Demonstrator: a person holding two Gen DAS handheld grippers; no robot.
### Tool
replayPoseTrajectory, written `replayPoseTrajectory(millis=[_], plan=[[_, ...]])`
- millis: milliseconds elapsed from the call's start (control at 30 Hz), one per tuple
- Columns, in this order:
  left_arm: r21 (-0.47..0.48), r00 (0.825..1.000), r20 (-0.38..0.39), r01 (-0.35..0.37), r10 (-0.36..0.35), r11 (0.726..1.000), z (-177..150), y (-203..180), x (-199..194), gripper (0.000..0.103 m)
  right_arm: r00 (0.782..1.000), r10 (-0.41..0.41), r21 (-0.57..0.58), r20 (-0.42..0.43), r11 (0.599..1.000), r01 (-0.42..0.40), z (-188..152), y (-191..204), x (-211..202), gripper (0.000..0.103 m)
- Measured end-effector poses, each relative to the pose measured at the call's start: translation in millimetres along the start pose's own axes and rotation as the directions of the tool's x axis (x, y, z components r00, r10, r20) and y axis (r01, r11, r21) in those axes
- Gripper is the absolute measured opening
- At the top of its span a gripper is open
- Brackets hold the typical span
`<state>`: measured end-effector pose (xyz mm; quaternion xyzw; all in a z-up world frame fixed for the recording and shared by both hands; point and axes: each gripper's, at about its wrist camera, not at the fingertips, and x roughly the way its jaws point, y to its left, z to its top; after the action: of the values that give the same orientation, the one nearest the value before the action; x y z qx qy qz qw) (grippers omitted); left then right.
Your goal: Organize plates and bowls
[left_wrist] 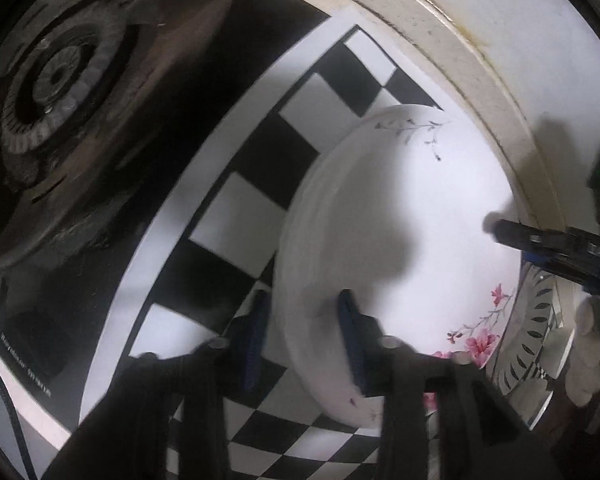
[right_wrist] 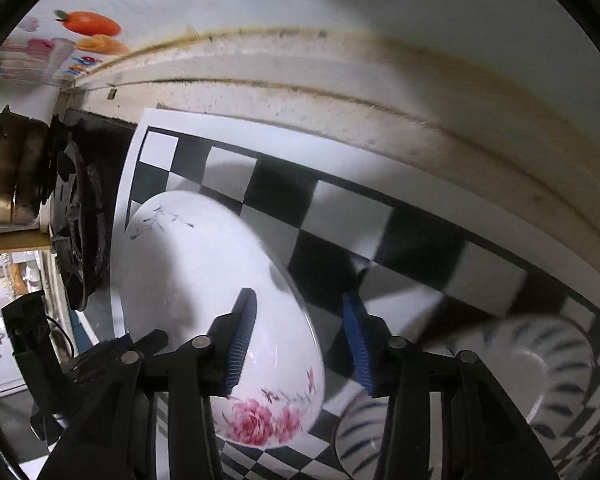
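White floral plate (left_wrist: pixel 384 216) on checkered mat (left_wrist: pixel 260 152), beside gas burner (left_wrist: pixel 56 80). Left gripper (left_wrist: pixel 304 340) jaws straddling its near rim, part open, grip unclear. Right gripper (right_wrist: pixel 300 340) jaws part open over the opposite rim, not pressing. Blue-striped bowls (right_wrist: pixel 540 364) nearby on the bench.

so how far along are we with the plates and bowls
Done: nothing clearly sorted yet. In hand: the white oval plate with pink flowers lies on the black-and-white checkered sheet, with the left hand-held gripper and right hand-held gripper each straddling a rim, jaws open. Left: two white bowls with blue stripes sit apart beside it, unstacked.
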<state>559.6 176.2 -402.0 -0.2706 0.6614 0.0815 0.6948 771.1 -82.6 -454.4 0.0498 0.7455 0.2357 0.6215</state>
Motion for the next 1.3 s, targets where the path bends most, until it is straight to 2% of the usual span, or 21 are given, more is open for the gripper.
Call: replayPoseTrajectory(millis=[67,100,133,533,767,1000,1300], plan=[[0.009,1.000,0.005,-0.006,0.006,1.000,0.3,-1.7,0.6,0.024,1.000,0.018,0.006,-0.022,1.000,-0.018,5.2,-1.5,7.1,0.033],[0.006,1.000,0.005,-0.002,0.002,1.000,-0.1,-1.3,1.1,0.024,0.999,0.027,0.003,-0.017,1.000,-0.027,7.3,-1.7,5.5,0.022],[0.005,1.000,0.005,0.002,-0.002,1.000,-0.9,-0.5,1.5,0.023,0.999,0.031,0.005,-0.026,1.000,-0.031,8.7,-2.4,5.7,0.020],[0.032,1.000,0.018,0.002,-0.002,0.999,1.7,-1.3,-12.3,0.023,0.999,-0.023,-0.026,-0.036,0.999,0.022,-1.4,11.1,10.2,0.019],[0.062,1.000,0.027,0.002,-0.004,0.998,-7.4,-2.9,-28.9,0.023,1.000,0.002,-0.006,-0.018,1.000,-0.002,-15.6,13.9,-2.8,0.017],[0.113,0.999,0.050,0.005,-0.011,0.994,-22.0,-9.0,-57.6,0.023,0.999,0.040,0.009,0.037,0.999,-0.040,-47.7,16.4,-32.6,0.015],[0.238,0.999,0.051,0.004,-0.016,0.971,-74.1,-32.7,-91.5,0.023,0.992,0.052,0.053,0.118,0.997,-0.058,-124.4,6.8,-77.5,0.015]])
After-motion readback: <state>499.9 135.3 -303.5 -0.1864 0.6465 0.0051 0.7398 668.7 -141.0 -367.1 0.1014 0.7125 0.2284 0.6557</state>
